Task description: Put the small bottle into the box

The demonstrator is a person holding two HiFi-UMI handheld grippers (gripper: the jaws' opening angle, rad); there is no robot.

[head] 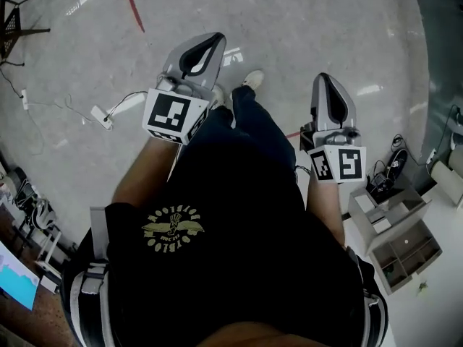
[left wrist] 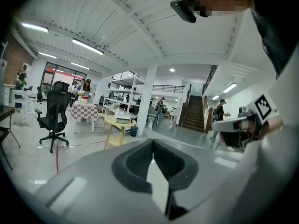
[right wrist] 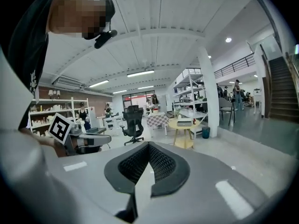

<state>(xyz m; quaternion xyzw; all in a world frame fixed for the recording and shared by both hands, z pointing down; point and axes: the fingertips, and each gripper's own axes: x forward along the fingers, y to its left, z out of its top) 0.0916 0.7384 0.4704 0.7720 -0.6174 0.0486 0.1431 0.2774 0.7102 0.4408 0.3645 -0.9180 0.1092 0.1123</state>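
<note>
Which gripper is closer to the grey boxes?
The right gripper: the grey boxes lie on its side, far from the left gripper.

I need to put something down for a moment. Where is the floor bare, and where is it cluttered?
Bare floor lies ahead, between the red line and the right gripper. Crowded: cables and a power strip at the left, compartment boxes at the lower right.

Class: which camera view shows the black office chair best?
The left gripper view: the black office chair stands whole, headrest to wheeled base, and looks largest there. The right gripper view shows it smaller and farther off. The head view, aimed at the floor, misses it.
</note>
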